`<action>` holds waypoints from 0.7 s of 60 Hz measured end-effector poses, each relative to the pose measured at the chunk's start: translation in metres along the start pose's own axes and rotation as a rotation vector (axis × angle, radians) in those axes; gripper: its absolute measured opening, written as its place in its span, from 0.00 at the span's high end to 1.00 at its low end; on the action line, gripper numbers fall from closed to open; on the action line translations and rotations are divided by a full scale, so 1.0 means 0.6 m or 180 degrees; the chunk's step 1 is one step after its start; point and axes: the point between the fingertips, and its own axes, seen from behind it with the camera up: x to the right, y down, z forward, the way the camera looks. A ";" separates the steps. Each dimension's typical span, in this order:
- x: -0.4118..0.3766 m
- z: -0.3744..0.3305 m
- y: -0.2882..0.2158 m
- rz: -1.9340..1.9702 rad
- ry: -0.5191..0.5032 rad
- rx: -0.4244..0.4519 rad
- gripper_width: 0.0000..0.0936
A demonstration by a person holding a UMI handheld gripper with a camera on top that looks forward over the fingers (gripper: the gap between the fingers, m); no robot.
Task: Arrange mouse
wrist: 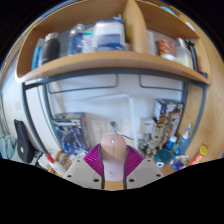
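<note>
Between my pads (98, 160) sat a pale rounded thing, probably the mouse (113, 152), my gripper (113, 166) apparently closed on it; loosening risked dropping it among the desk clutter (172, 150).

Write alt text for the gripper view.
The jaws are shut on a pale mouse, held between their pink pads. Beyond it, a wooden shelf packed with boxes hangs above a cluttered work area.
</note>
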 end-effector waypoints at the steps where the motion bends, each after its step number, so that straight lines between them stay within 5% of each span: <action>1: -0.018 -0.001 -0.008 -0.0002 -0.0030 0.0034 0.74; 10: -0.186 0.026 0.022 -0.0027 -0.0334 -0.0085 0.74; 32: -0.351 0.138 0.455 -0.0243 -0.0375 -0.1369 0.74; 42: -0.352 0.135 0.579 -0.0278 -0.0312 -0.1755 0.74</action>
